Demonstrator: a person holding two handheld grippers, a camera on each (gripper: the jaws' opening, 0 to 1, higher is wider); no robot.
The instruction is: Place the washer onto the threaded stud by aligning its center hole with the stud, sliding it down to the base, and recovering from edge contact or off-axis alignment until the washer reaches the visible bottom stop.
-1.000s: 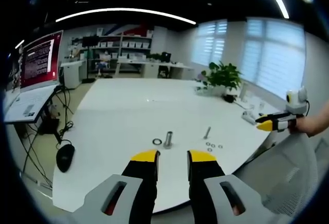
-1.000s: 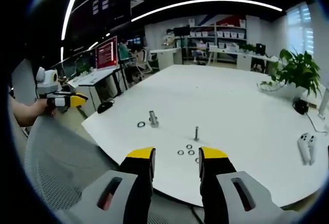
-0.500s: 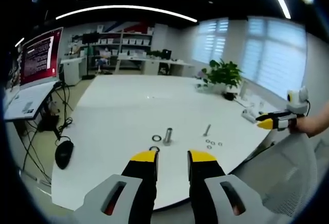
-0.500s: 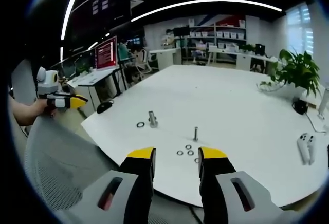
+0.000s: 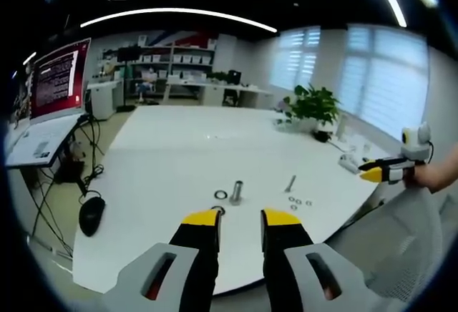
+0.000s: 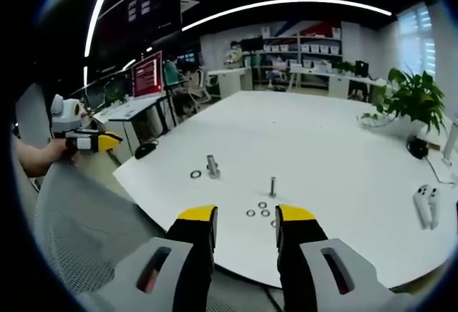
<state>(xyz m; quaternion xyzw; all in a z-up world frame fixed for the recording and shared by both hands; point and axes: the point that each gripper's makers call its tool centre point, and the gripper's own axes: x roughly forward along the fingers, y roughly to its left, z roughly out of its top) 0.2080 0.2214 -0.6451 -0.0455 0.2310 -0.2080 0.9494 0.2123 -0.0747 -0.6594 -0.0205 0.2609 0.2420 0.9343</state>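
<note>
While both grippers (image 5: pixel 239 217) (image 6: pixel 242 214) are held open and empty, the stud (image 6: pixel 272 186) is seen upright beside flat washers (image 6: pixel 262 210).

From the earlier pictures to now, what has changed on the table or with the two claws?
Nothing visibly changed. The left claw and right claw are open and empty, short of the table. The studs and washers lie as before; only the left view shifted slightly.

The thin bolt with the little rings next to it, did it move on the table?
No. In the right gripper view the thin bolt stands just behind the three rings and right of the fat bolt, as before.
</note>
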